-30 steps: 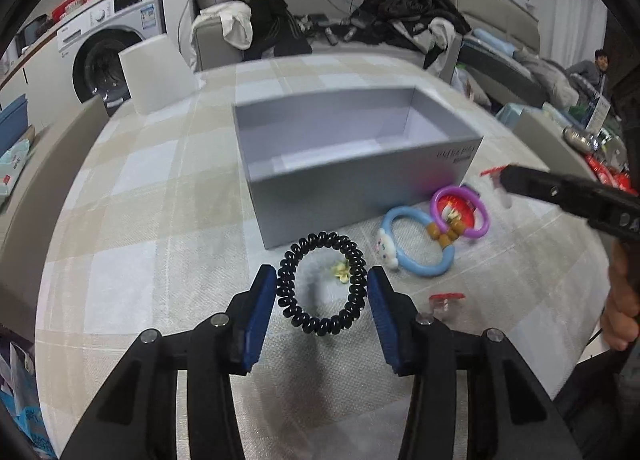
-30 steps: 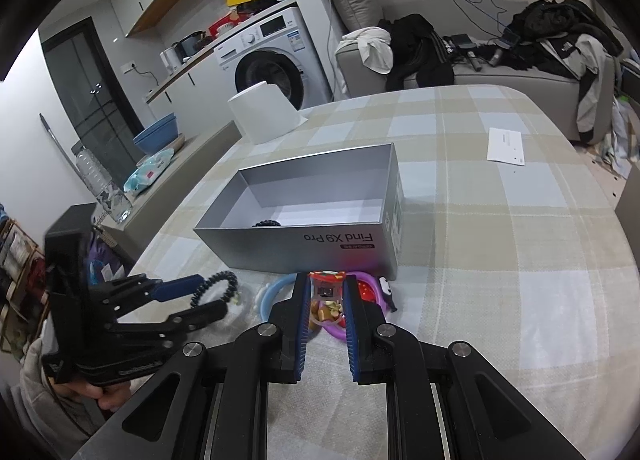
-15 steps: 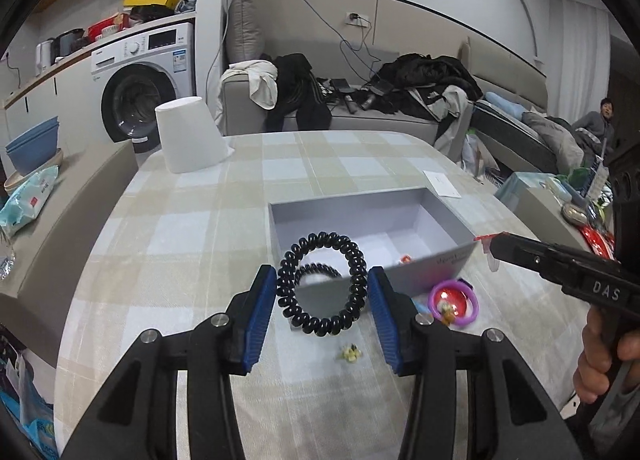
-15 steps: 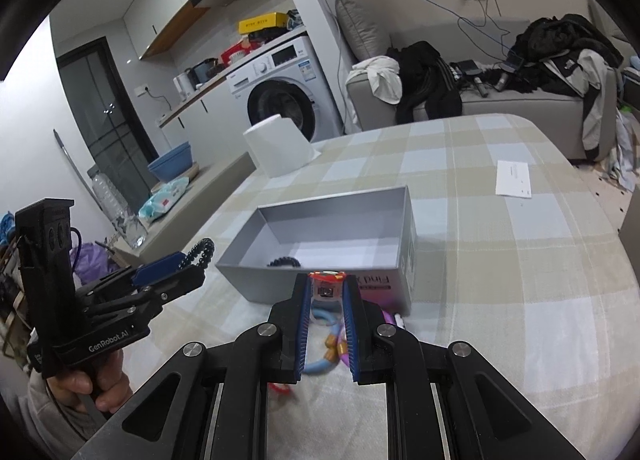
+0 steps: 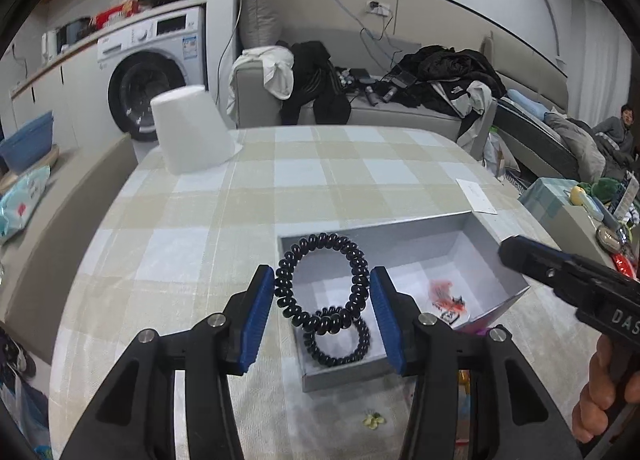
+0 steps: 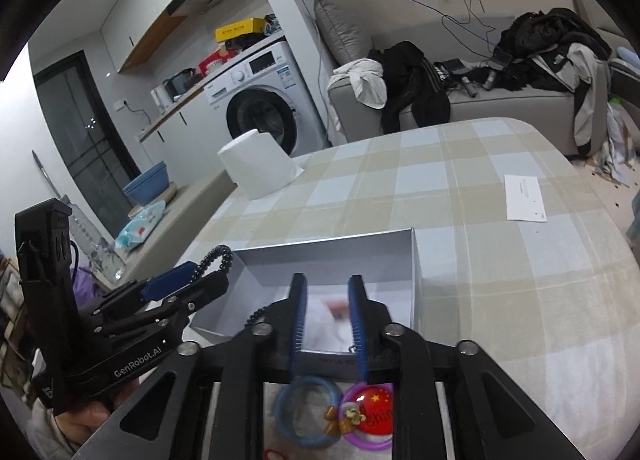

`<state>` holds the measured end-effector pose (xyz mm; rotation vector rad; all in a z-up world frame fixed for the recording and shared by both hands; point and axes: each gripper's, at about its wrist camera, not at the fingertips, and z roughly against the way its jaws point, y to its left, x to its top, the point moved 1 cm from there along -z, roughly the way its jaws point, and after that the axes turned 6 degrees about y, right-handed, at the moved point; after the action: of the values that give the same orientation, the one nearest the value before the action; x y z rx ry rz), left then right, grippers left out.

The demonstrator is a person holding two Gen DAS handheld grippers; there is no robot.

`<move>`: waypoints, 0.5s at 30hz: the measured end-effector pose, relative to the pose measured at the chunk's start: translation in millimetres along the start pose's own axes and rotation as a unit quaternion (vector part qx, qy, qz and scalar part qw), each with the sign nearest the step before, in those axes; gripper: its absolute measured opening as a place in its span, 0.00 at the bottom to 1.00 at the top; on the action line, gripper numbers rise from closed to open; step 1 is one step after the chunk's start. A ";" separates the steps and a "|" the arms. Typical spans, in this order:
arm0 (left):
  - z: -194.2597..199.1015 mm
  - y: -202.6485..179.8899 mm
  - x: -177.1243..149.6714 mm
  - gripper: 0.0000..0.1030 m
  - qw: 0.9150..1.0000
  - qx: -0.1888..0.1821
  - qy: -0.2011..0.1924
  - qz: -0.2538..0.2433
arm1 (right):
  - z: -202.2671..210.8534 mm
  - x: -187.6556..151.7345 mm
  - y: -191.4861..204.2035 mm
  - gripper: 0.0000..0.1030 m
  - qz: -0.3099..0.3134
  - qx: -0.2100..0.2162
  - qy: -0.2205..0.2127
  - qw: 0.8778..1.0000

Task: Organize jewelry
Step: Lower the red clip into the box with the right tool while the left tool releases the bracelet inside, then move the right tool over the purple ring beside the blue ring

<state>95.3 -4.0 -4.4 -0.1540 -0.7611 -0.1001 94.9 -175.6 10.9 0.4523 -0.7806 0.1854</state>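
Note:
My left gripper [image 5: 322, 292] is shut on a black coil hair tie [image 5: 320, 280] and holds it above the near left corner of the open grey box [image 5: 492, 228]. A second black coil tie [image 5: 340, 344] and a small red item [image 5: 448, 300] lie inside the box. My right gripper [image 6: 327, 324] is open and empty above the box [image 6: 416, 272]; a blurred red item [image 6: 338, 308] shows below it inside. A blue ring [image 6: 308, 412], a purple ring [image 6: 370, 446] and a red badge [image 6: 374, 414] lie on the cloth in front of the box. The left gripper also shows in the right wrist view [image 6: 208, 272].
The table has a checked cloth [image 5: 320, 180]. An upturned white cup [image 5: 192, 132] stands at the far left. A white paper slip [image 6: 524, 192] lies at the far right. A small yellow flower piece [image 5: 372, 420] lies on the cloth near the box.
My left gripper has carried the black hair tie up and over the box. My right gripper has opened over the box and the red item has left it.

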 end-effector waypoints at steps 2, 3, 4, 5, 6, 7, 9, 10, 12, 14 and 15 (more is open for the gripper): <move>7.9 3.9 -3.7 0.54 1.000 -0.006 -0.005 0.008 | 8.6 -1.0 -0.6 0.40 0.007 -0.007 -0.013 1.000; 12.2 3.6 -5.3 0.67 1.000 -0.006 -0.008 0.008 | 15.9 -2.3 -1.6 0.45 0.011 -0.012 -0.024 1.000; 17.1 3.6 -8.1 0.75 1.000 -0.004 -0.011 0.009 | 21.4 -3.8 -3.2 0.55 0.012 -0.018 -0.030 0.999; 22.2 3.1 -11.6 0.89 1.000 -0.005 -0.014 0.010 | 26.0 -5.3 -5.7 0.64 0.012 -0.024 -0.033 0.999; 25.9 2.9 -14.3 0.98 1.000 -0.008 -0.017 0.012 | 31.0 -8.2 -9.0 0.68 0.010 -0.028 -0.034 0.999; 29.2 1.6 -16.8 0.99 1.000 -0.012 -0.018 0.014 | 35.9 -12.4 -13.3 0.76 0.006 -0.036 -0.031 0.999; 36.1 0.2 -25.2 0.99 1.000 -0.021 -0.009 0.016 | 40.8 -18.5 -20.7 0.92 -0.002 -0.052 -0.019 0.998; 38.2 -0.9 -30.0 0.99 0.999 -0.028 0.000 0.016 | 42.6 -22.0 -24.7 1.00 -0.008 -0.060 -0.012 0.998; 38.8 -3.6 -36.9 0.99 0.999 -0.040 0.017 0.015 | 44.5 -28.5 -31.8 1.00 -0.019 -0.075 -0.001 0.997; 37.0 -8.8 -39.3 0.99 0.999 -0.046 0.027 0.006 | 42.6 -33.3 -37.3 1.00 -0.022 -0.084 0.013 0.996; 35.8 -12.6 -39.8 0.99 0.999 -0.045 0.030 -0.004 | 40.4 -35.4 -39.6 1.00 -0.020 -0.088 0.021 0.996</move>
<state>40.6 -8.7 -5.2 -0.2326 -0.6982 -0.1452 57.3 -229.2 -2.2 0.2967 -0.7387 0.0871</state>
